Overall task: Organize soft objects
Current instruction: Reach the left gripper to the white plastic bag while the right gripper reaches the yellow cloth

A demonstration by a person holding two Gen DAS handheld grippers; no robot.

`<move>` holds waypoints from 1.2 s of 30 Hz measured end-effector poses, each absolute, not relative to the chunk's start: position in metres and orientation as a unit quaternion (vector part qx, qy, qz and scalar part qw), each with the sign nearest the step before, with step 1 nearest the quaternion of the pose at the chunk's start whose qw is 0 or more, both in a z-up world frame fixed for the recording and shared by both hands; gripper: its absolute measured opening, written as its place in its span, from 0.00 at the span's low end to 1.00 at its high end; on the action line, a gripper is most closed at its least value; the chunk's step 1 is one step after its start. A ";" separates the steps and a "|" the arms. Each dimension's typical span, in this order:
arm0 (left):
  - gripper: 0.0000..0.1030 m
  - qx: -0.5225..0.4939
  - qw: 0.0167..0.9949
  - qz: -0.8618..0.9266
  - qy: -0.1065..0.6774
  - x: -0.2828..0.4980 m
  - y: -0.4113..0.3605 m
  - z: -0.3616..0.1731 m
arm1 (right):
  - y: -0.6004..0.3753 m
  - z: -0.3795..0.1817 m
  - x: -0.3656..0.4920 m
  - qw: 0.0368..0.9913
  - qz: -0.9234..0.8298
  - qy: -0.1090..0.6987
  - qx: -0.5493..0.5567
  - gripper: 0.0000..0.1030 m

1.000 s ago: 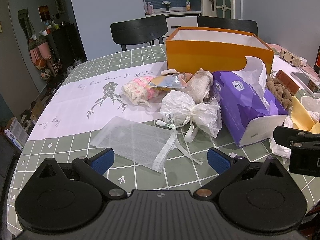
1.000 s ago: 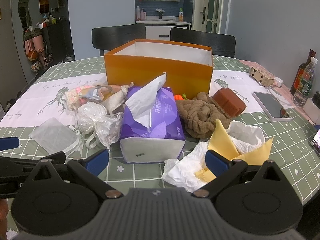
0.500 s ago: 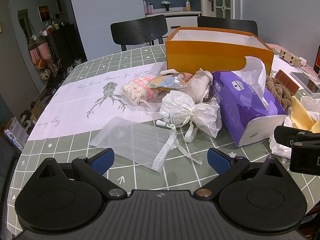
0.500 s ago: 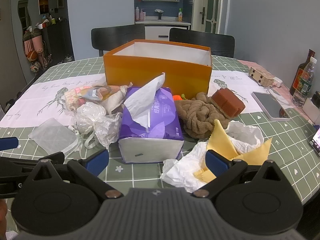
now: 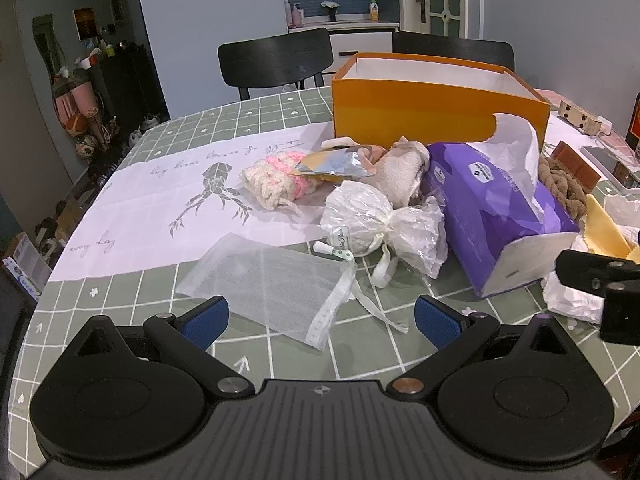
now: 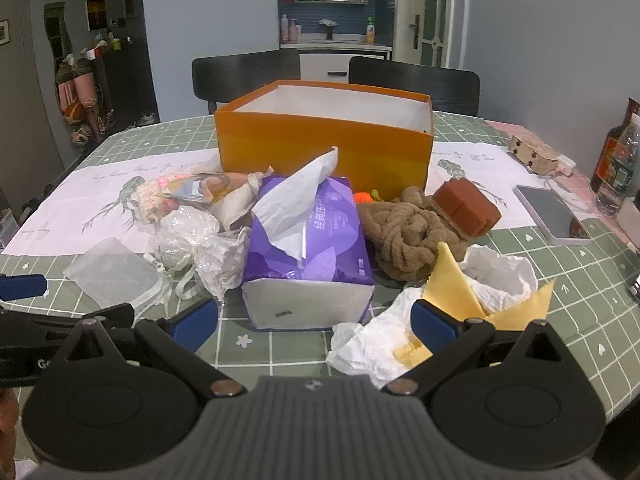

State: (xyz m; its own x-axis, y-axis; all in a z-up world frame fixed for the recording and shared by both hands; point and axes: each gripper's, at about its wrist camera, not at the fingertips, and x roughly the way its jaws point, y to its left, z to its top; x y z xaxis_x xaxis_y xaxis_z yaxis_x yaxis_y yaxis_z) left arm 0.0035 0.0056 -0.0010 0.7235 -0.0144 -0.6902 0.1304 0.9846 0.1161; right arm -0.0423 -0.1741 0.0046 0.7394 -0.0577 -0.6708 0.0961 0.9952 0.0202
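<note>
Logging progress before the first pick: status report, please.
Left gripper open, empty; right gripper open, empty. Soft pile untouched before open orange cardboard box. Purple tissue pack blocks the direct line.

tissue pack (image 6: 308, 240) before box (image 6: 324, 148), mesh bag (image 5: 272, 284) left, rope (image 6: 412, 232) right

Orange box (image 6: 324, 152) floor hidden behind front wall; orange knit item (image 6: 366, 197) mostly behind tissue pack (image 6: 308, 240); bottle (image 6: 614, 160) cut by frame edge.

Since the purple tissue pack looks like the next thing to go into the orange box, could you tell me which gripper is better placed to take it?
Probably the right gripper: it is open and the tissue pack sits straight ahead between its fingers. The left gripper faces the mesh bag.
</note>
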 end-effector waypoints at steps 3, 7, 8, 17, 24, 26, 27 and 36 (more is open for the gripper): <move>1.00 0.080 0.925 -0.041 0.368 0.008 0.007 -0.003 | -0.178 0.004 -0.038 0.933 -0.035 0.357 0.019 0.98; 1.00 0.077 0.924 -0.041 0.372 0.014 0.014 -0.006 | -0.183 0.003 -0.033 0.937 -0.019 0.349 0.016 0.98; 1.00 0.078 0.924 -0.041 0.372 0.014 0.017 -0.008 | -0.184 0.002 -0.032 0.938 -0.014 0.345 0.014 0.98; 1.00 0.072 0.919 -0.035 0.386 0.025 0.034 -0.023 | -0.199 -0.002 -0.017 0.943 0.008 0.331 0.032 0.98; 1.00 0.091 0.923 -0.055 0.369 0.038 0.024 -0.015 | -0.188 0.004 -0.003 0.943 0.036 0.330 0.032 0.98; 1.00 0.093 0.924 -0.060 0.366 0.044 0.023 -0.013 | -0.186 0.010 0.002 0.945 0.039 0.324 0.021 0.98; 1.00 0.095 0.925 -0.066 0.363 0.049 0.022 -0.011 | -0.187 0.013 0.004 0.946 0.039 0.322 0.017 0.98; 1.00 0.066 0.916 -0.138 0.371 0.094 0.014 -0.015 | -0.239 0.029 0.003 0.947 -0.029 0.320 0.000 0.98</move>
